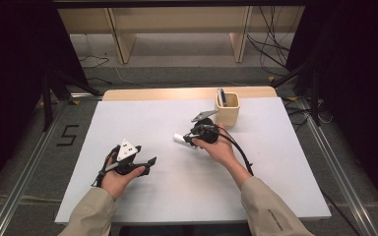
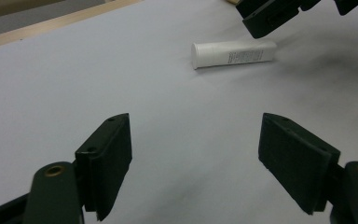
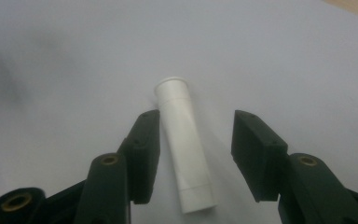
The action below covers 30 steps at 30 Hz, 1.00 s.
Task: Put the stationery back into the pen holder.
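One white tube (image 3: 185, 144) lies flat between my right gripper (image 3: 196, 156)'s half-open jaws, not yet gripped. The cup (image 1: 228, 109) at one o'clock awaits it; my left gripper (image 2: 196, 163) idles wide, empty.

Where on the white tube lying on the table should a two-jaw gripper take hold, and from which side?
Grip the white tube mid-body, coming from above with a jaw on each long side. It lies flat on the table, round and slim; its flanged cap end is wider. The right gripper already straddles it that way.

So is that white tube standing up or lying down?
Lying down: the white tube rests flat on the table, lengthwise between the right gripper's open jaws.
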{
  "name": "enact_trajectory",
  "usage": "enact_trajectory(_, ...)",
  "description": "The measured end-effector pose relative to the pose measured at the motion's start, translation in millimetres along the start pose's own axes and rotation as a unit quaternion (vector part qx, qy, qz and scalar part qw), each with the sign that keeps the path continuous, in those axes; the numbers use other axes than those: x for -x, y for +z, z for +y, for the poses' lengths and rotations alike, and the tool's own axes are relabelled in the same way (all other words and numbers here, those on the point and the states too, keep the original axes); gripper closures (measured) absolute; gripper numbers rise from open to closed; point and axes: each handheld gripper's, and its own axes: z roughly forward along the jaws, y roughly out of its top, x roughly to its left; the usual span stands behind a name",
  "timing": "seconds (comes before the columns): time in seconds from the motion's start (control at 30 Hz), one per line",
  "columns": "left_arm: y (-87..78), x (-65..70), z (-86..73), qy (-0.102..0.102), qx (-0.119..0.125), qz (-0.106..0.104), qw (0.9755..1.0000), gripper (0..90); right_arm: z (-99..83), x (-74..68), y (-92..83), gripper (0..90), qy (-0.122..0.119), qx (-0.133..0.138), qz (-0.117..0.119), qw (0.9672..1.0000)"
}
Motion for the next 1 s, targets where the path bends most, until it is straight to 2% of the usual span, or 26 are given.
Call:
enact_trajectory(0.2,-0.1,-0.3,-0.1,-0.001,0.001,0.000,1.0000,25.6,-1.4,-0.7,6.5,52.8,0.000,-0.011,0.002,0.9999)
enact_trajectory(0.47,0.0,-0.1,0.0,0.000,0.000,0.000,1.0000,25.6,-0.3,-0.9,6.9,52.8,-0.003,-0.009,0.002,1.0000)
enact_trajectory(1.0,-0.1,-0.1,0.0,0.000,0.001,0.000,1.0000,25.6,0.3,-3.7,12.9,52.8,-0.008,-0.021,0.005,0.9997)
